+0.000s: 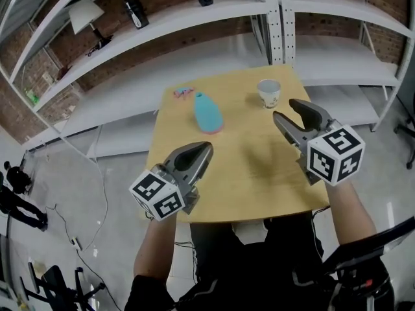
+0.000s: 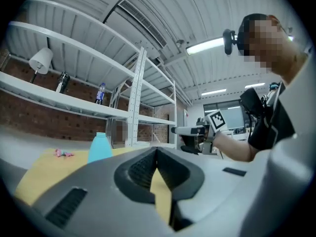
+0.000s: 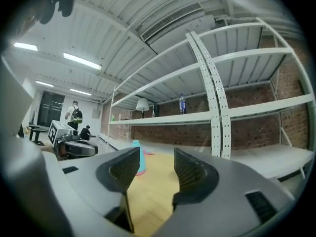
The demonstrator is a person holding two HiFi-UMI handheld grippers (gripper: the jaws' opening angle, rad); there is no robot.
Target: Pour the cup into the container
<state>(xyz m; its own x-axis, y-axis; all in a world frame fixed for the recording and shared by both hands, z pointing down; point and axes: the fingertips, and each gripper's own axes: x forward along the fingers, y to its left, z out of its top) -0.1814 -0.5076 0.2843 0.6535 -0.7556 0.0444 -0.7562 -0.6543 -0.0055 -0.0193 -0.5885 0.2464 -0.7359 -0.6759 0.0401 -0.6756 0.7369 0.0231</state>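
Left gripper (image 1: 206, 149) nearest, at 7 o'clock over the wooden table (image 1: 246, 173) — jaws pinched together, nothing in them. Right gripper (image 1: 285, 109) at 3 o'clock, jaws partly apart, only bare tabletop between. Paper cup (image 1: 269, 93) upright at 1 o'clock (near the right tips, untouched). Teal container (image 1: 208, 113) at 11 o'clock — standing free.
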